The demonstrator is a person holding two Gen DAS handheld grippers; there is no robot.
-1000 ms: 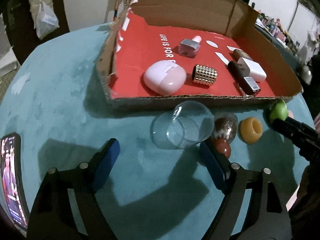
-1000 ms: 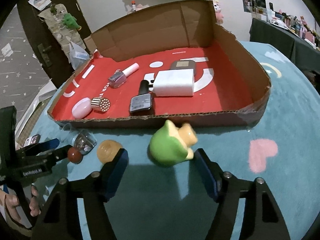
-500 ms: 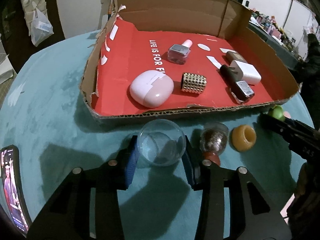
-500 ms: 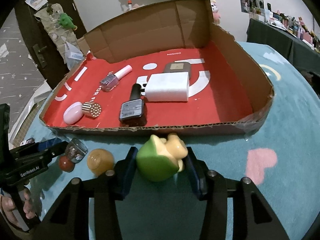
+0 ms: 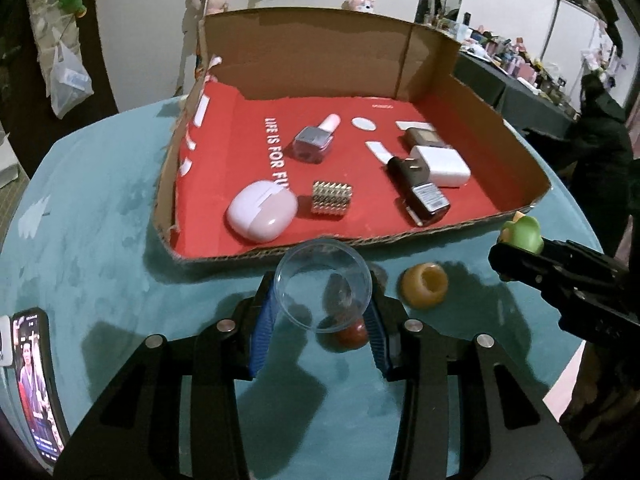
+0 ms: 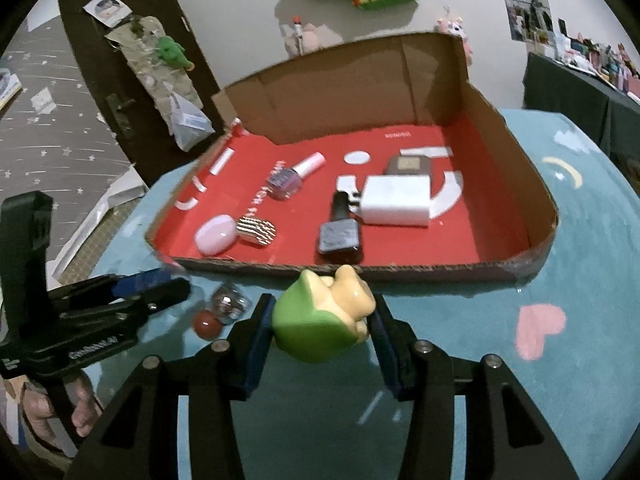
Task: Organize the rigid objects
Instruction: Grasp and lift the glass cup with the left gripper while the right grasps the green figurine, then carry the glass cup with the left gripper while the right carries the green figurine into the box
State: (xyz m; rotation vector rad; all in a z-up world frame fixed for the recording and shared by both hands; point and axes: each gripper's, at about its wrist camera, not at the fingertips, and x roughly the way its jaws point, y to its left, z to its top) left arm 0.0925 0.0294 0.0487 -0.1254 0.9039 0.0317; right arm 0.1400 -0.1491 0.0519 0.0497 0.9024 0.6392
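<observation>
My left gripper (image 5: 324, 294) is shut on a clear plastic cup (image 5: 324, 284), held just above the teal table with its mouth facing the camera. My right gripper (image 6: 322, 306) is shut on a green and yellow toy figure (image 6: 320, 322), also held off the table. Both hang just in front of the cardboard box (image 5: 320, 56) with the red floor (image 6: 472, 224). In the left wrist view the right gripper (image 5: 516, 258) and the toy (image 5: 524, 234) show at the right edge. The right wrist view shows the left gripper (image 6: 156, 284) at the left.
A yellow ring (image 5: 425, 285) and a small glittery bottle with a red ball cap (image 6: 224, 308) lie on the table before the box. Inside the box are a pink case (image 5: 262, 216), a studded block (image 5: 332, 198), nail polish bottles and a white charger (image 5: 440, 164). A phone (image 5: 36, 384) lies left.
Both grippers were open around their things a second ago. They have since shut, the left on the cup and the right on the toy, and lifted them off the table.
</observation>
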